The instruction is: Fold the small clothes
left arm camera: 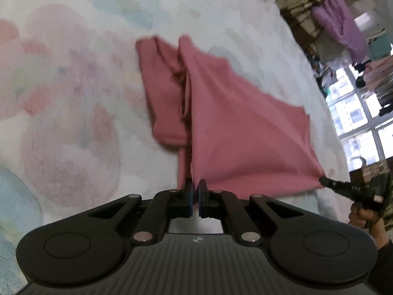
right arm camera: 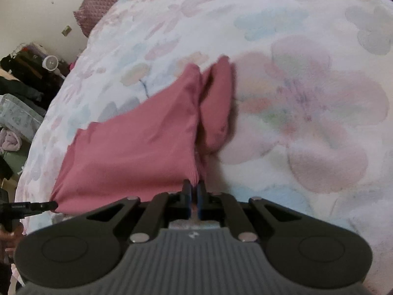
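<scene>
A small pink ribbed garment (left arm camera: 228, 132) hangs stretched above a floral bedspread (left arm camera: 73, 86). My left gripper (left arm camera: 195, 186) is shut on one near corner of its edge. My right gripper (right arm camera: 194, 186) is shut on the other near corner of the pink garment (right arm camera: 137, 147). The cloth is pulled taut between the two grippers, and its far part droops in folds toward the bed. The right gripper's tip shows in the left wrist view (left arm camera: 325, 180), the left gripper's tip in the right wrist view (right arm camera: 52, 205).
The floral bedspread (right arm camera: 307, 110) fills both views. A purple pillow (right arm camera: 103, 2) lies at the far end. Clutter of clothes and bags (right arm camera: 22, 93) stands beside the bed. A window (left arm camera: 358, 118) and a hanging purple garment (left arm camera: 343, 27) are off the bed's other side.
</scene>
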Demonstrator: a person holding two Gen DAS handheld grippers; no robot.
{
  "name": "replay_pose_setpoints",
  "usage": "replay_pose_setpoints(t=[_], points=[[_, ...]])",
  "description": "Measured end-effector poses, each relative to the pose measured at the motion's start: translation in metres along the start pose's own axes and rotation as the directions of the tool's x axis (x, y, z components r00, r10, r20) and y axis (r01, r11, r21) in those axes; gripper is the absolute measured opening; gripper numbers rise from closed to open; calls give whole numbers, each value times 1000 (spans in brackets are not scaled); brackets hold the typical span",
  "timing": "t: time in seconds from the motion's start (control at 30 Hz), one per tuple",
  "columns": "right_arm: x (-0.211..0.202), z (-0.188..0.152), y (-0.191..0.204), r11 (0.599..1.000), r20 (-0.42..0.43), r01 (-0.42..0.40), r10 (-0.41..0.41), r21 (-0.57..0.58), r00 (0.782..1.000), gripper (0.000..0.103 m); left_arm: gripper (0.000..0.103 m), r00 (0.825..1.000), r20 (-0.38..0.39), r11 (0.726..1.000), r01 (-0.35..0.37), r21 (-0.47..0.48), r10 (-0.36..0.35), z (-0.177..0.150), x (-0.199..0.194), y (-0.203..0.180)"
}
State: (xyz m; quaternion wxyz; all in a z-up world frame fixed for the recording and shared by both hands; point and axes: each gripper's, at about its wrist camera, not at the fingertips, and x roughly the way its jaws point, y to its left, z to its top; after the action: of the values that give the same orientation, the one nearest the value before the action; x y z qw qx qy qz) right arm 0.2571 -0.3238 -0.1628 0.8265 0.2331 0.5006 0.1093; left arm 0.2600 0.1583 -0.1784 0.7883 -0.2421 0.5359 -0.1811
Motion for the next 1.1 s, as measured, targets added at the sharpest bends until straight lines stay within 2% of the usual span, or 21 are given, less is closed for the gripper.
replay_pose_setpoints(t=[0.1,0.17,0.2,0.23,0.27,0.3,0.43,0.57,0.67,0.77,0.83,0.9,0.93,0.97,1.03,1.1], points=[[15,-8,0,1000,-54,9,-9,-15,998,0,5,999,-21,999,-25,35,26,-3,7,-6],[23,-10,2,999,-87,33,-35,-27,996,6,15,998,-18,997,-56,47,56,-1,6,-7],[24,-10,5,997,-97,58,-62,-43,993,13,15,998,-19,997,-65,48,66,1,4,-8],[20,-9,7,995,-88,79,-85,-68,992,22,20,997,-20,996,-73,53,75,4,1,-9],[16,-6,8,993,-75,90,-96,-83,993,26,30,996,-13,995,-86,56,87,7,-4,-10],[11,-1,11,990,-56,102,-107,-94,993,32,34,996,1,994,-95,58,95,11,-10,-11],[-2,31,20,989,50,90,-85,-118,995,37,46,992,112,996,-71,50,65,39,-30,-17],[20,68,35,981,99,110,-95,-158,991,38,57,979,196,997,-69,37,61,79,-18,-29],[50,90,39,979,86,127,-114,-158,990,38,57,986,152,997,-73,16,70,105,15,-29],[75,102,39,977,58,148,-141,-150,988,36,57,992,98,996,-85,3,84,115,41,-23],[84,104,37,981,43,142,-138,-132,990,9,57,993,72,996,-89,-6,89,118,56,-20],[85,107,34,987,43,117,-113,-111,993,4,38,994,44,995,-98,2,98,121,67,-18],[83,107,34,988,52,110,-105,-111,993,1,11,992,43,993,-117,5,117,122,68,-16],[81,107,34,987,58,109,-103,-116,993,0,5,991,63,993,-120,1,120,123,66,-14],[74,109,35,987,76,103,-94,-123,993,0,5,990,127,998,-56,-40,61,121,53,-8],[68,111,35,988,96,92,-80,-127,992,0,5,984,163,996,-64,-61,73,119,46,-4]])
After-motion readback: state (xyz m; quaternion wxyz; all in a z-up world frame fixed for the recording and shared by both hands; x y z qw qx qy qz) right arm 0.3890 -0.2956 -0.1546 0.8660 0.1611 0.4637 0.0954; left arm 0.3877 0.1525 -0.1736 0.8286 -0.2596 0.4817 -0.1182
